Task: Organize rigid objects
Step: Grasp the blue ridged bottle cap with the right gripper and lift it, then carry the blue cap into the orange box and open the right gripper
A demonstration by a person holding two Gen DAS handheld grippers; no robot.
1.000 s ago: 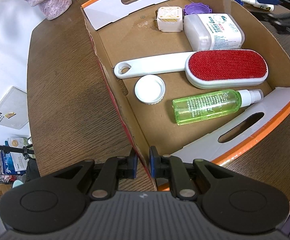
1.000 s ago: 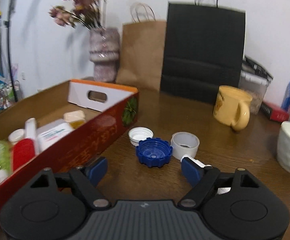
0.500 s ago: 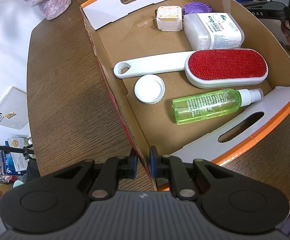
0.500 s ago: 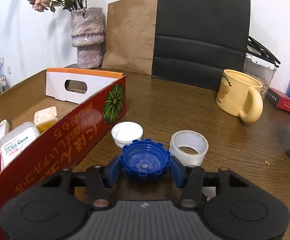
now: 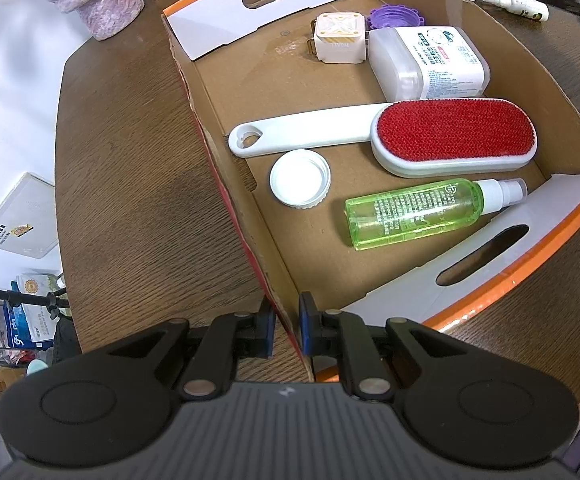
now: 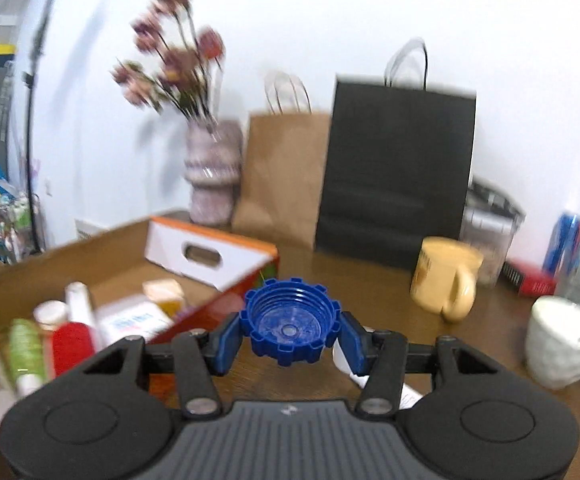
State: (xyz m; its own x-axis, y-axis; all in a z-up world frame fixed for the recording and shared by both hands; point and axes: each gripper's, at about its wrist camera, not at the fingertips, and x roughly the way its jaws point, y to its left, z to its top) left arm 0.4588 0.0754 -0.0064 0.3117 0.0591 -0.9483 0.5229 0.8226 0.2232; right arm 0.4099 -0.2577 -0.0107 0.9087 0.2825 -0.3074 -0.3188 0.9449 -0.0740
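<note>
Carry step: my right gripper (image 6: 290, 330) grasps blue cap (image 6: 289, 320); left gripper (image 5: 287, 326) pinches box (image 5: 226, 184) wall — next, release cap inside, ten o'clock

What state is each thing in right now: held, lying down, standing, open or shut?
Left gripper: shut on the box wall.
Right gripper: shut on the blue cap.
Blue cap: held off the table, open side facing the camera.
Box: open-topped, on the table.
Lint brush: lying in the box, red side up.
Green bottle: lying on its side, capped.
White cap: lying in the box.
Mug: upright.
</note>
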